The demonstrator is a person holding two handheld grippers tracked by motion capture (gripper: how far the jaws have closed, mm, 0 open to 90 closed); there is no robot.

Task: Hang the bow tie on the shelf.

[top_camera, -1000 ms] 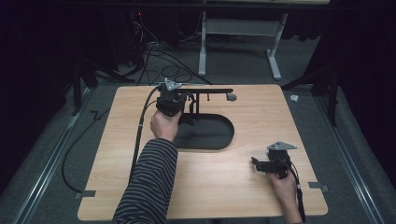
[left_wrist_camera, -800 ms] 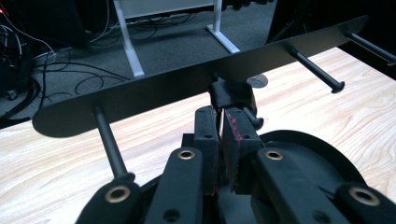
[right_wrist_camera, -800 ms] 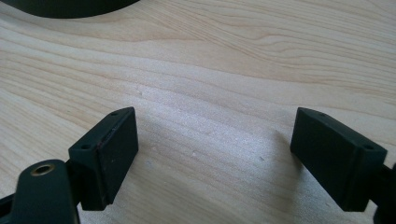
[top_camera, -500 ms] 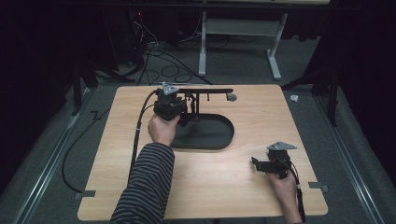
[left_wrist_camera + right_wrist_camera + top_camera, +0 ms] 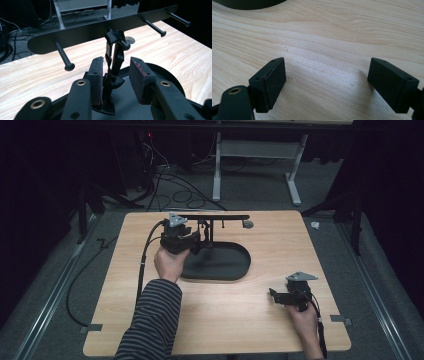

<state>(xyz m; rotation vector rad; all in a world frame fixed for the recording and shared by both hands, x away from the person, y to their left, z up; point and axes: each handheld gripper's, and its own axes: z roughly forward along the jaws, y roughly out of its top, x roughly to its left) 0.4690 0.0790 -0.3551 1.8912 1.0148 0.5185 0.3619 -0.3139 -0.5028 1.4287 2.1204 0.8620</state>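
Wooden table [image 5: 225, 315], left claw [image 5: 116, 81] (opening) straddling dangling black strap [image 5: 109, 65]

A light wooden worktop [image 5: 235, 320] is set on a grey floor [image 5: 60, 285] in a dark room. A white-legged table frame [image 5: 295, 175] is seen beyond it, with black cables [image 5: 170, 185] coiled on the floor beside it. Dark drapes [image 5: 390, 195] are hung at the right. Light is cast mainly on the worktop.
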